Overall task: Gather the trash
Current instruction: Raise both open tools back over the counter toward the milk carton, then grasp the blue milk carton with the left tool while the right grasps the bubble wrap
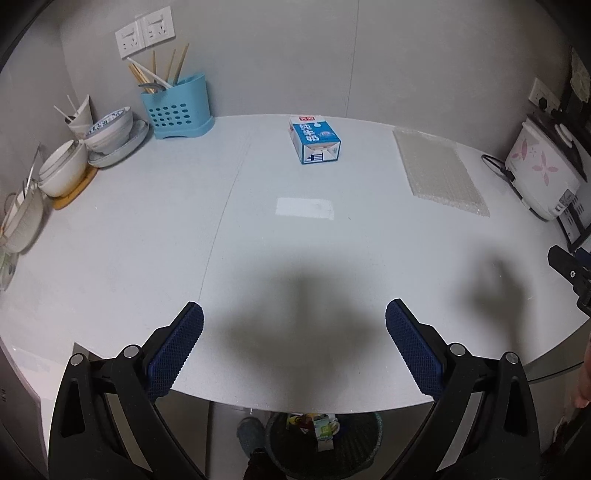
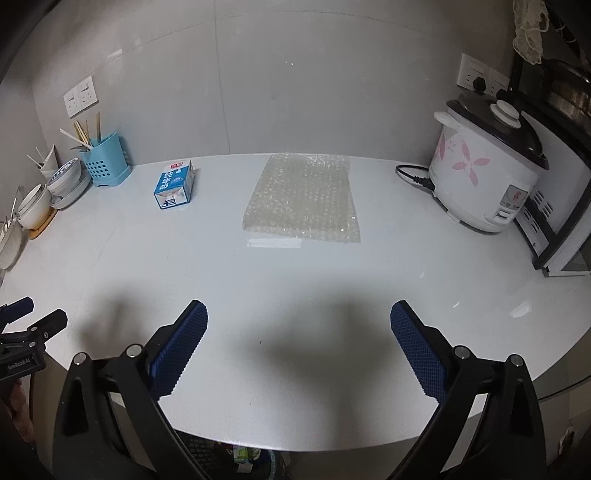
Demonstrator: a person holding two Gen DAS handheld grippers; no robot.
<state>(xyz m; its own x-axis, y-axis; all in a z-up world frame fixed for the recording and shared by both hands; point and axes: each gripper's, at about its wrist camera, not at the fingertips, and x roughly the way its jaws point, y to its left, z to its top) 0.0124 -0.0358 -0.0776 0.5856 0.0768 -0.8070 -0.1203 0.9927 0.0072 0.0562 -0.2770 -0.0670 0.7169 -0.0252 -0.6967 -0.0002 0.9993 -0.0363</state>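
A blue and white milk carton (image 1: pixel 314 139) lies on its side at the back of the white counter (image 1: pixel 258 251); it also shows in the right wrist view (image 2: pixel 174 184). A sheet of clear bubble wrap (image 1: pixel 439 170) lies flat to its right, seen again in the right wrist view (image 2: pixel 303 197). My left gripper (image 1: pixel 294 317) is open and empty over the counter's near edge. My right gripper (image 2: pixel 299 317) is open and empty too. A dark bin (image 1: pixel 325 443) with trash in it stands on the floor below the counter edge.
A blue utensil holder (image 1: pixel 177 109), stacked bowls and plates (image 1: pixel 107 136) and a cup line the back left. A white rice cooker (image 2: pixel 487 166) with a black cord and a dark appliance (image 2: pixel 561 229) stand at the right. Wall sockets (image 1: pixel 144 35) are above.
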